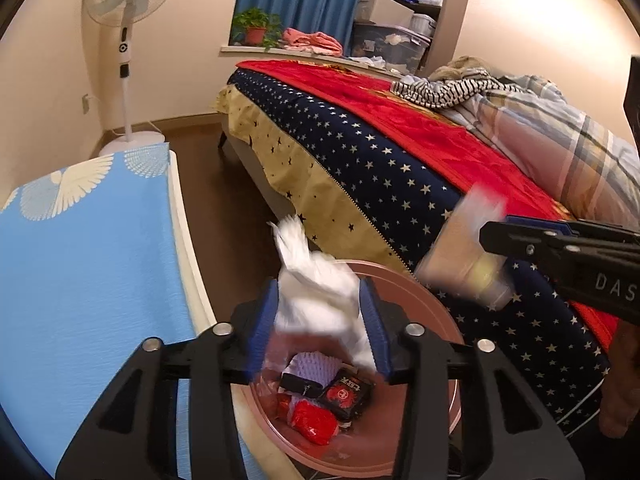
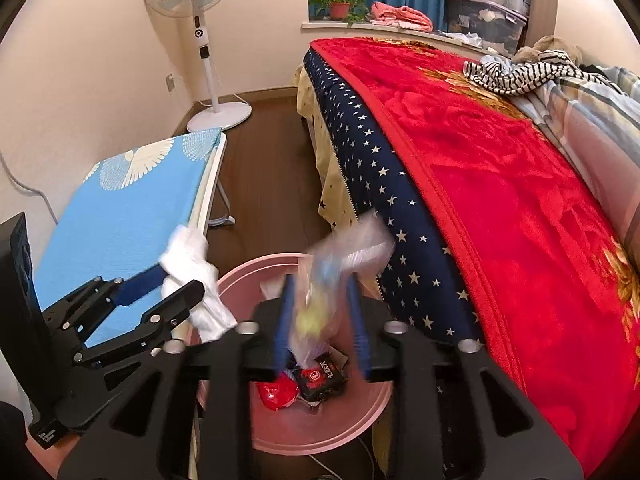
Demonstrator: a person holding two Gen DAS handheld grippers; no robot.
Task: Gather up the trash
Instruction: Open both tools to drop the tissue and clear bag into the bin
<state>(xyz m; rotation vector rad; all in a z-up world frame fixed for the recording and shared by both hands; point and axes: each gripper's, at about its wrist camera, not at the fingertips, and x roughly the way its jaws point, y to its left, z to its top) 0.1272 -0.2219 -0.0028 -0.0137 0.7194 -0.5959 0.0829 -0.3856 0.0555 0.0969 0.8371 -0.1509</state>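
Biggest risk: a drop landing outside the pink bin (image 2: 360,420). The bin sits on the floor, squeezed between the bed (image 2: 500,200) and the blue-topped table (image 2: 132,208), so anything released off-centre would likely slide down the star-print bed skirt or land on the table edge.

Next: the two grippers crowd each other over one opening. The left gripper (image 1: 322,316) and right gripper (image 2: 322,316) hang side by side above the rim; if both let go together the loads could knock into each other or a finger.

Smaller: the crumpled white tissue (image 1: 320,292) is bulky and light, so it may cling to the blue pads (image 1: 374,316) instead of falling. The clear plastic wrapper (image 2: 340,264) is motion-blurred, limp and trailing, so it could snag on a fingertip.

Pose: left gripper tilts down over the bin's table side, jaws clamped on the tissue. Right gripper points down over the bin's middle; jaws look partly spread with the wrapper between them, but blur hides whether they actually pinch it, so cannot tell.

Trash already inside: a red packet (image 2: 278,394) and a black packet (image 2: 322,378) at the bottom.
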